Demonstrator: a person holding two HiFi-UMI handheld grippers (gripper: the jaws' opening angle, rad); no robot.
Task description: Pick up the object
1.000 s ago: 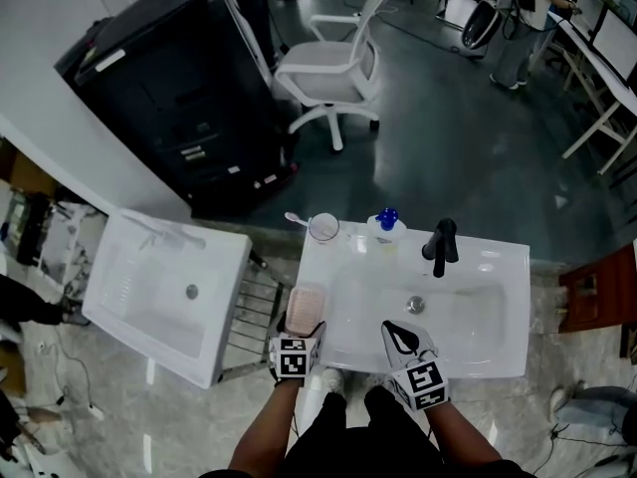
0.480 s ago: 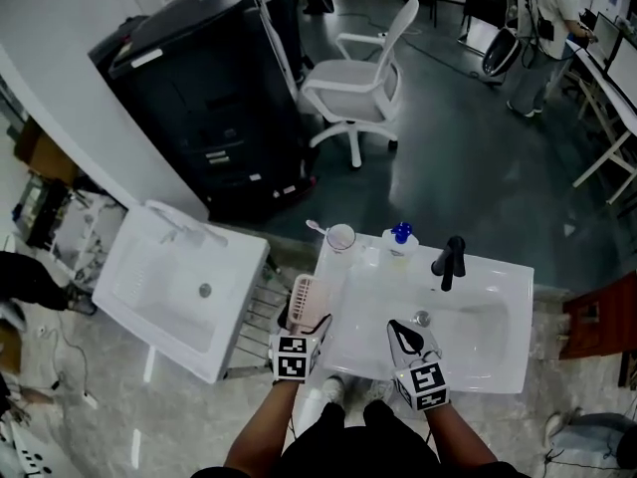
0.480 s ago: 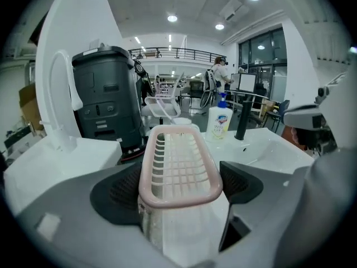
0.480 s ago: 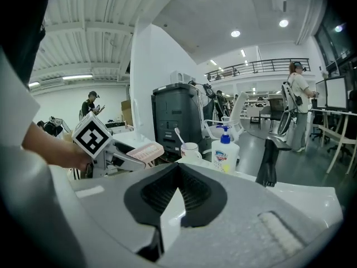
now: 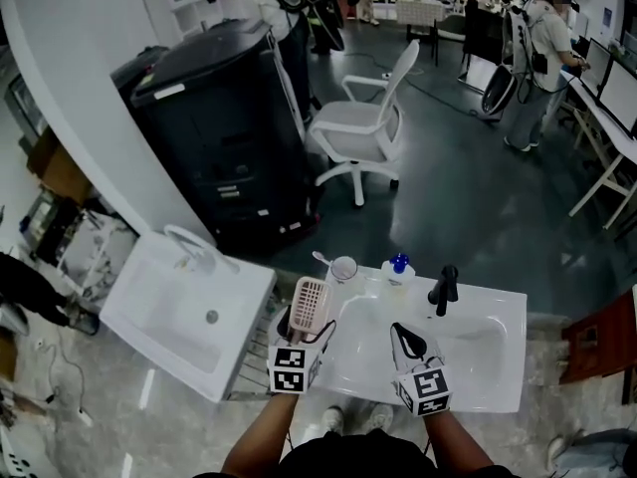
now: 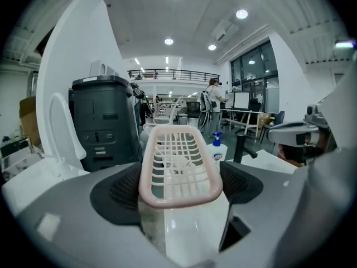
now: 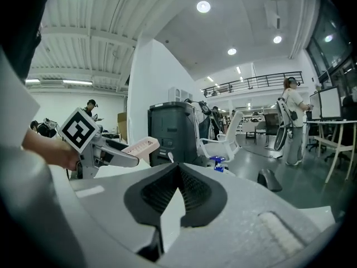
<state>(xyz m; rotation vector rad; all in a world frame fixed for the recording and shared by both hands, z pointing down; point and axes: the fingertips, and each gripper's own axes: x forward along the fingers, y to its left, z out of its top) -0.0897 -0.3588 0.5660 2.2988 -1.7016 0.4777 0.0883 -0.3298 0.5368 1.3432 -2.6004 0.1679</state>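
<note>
A pale pink slotted plastic basket (image 5: 310,303) (image 6: 179,165) is held between the pads of my left gripper (image 5: 304,329) (image 6: 181,187), lifted over the left edge of the white sink (image 5: 480,368). The basket sticks out forward past the jaws. It also shows in the right gripper view as the pink basket (image 7: 141,146), with the left gripper (image 7: 114,156) shut on it. My right gripper (image 5: 408,340) (image 7: 177,190) hovers over the sink's front, its jaws shut together with nothing between them.
At the sink's back stand a black faucet (image 5: 443,289), a soap bottle with a blue pump (image 5: 398,269) and a clear cup (image 5: 343,268). A second white basin (image 5: 184,312) lies on the left. Behind are a black cabinet (image 5: 219,137), a white chair (image 5: 363,122) and people.
The pink basket in my left gripper has risen from the sink's left edge and tipped up. The head view has swung up to show more of the room. The right gripper stays put.
</note>
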